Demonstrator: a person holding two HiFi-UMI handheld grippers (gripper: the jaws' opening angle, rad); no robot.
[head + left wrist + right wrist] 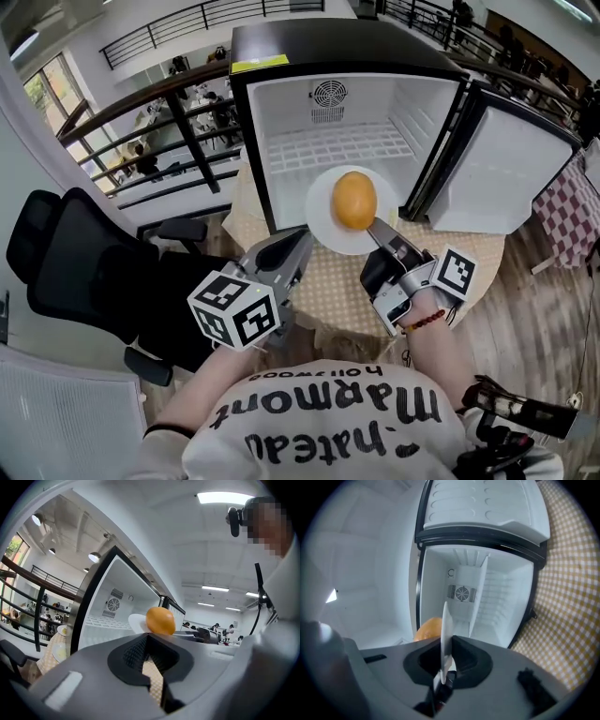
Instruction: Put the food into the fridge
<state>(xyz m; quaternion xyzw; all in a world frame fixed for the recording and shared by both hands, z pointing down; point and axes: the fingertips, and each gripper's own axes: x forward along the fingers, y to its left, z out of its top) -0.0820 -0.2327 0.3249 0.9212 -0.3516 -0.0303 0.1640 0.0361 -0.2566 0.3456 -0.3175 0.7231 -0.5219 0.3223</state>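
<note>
Sitting off at nine o'clock, a black office chair (66, 253) is taking up the far left, with a dark railing (178, 112) running behind it. Nearer the middle, at about seven o'clock, the left gripper (300, 236) is hovering above the checked tablecloth (337, 291). Its fingers are standing a narrow gap apart with nothing in them, only the cloth showing through, and they are pointing up towards the plate's near rim without touching it. Straight ahead at twelve o'clock, the small fridge (319, 42) is standing wide open on the table, showing a white inside, a wire shelf (337, 145) and a round fan vent (328, 94) on the back wall. A white plate (323, 220) is hanging in the air at the mouth of the fridge, low in the opening and resting on nothing. An orange-yellow fruit (354, 199) is lying on it, a little past the plate's middle. From about five o'clock, the right gripper (375, 228) is carrying that plate: its fingers are pinching the near rim, which is showing edge-on between them in the right gripper view. Whether the plate is past the threshold I cannot tell. At two o'clock the fridge door (506, 178) is swinging fully out to the right.
</note>
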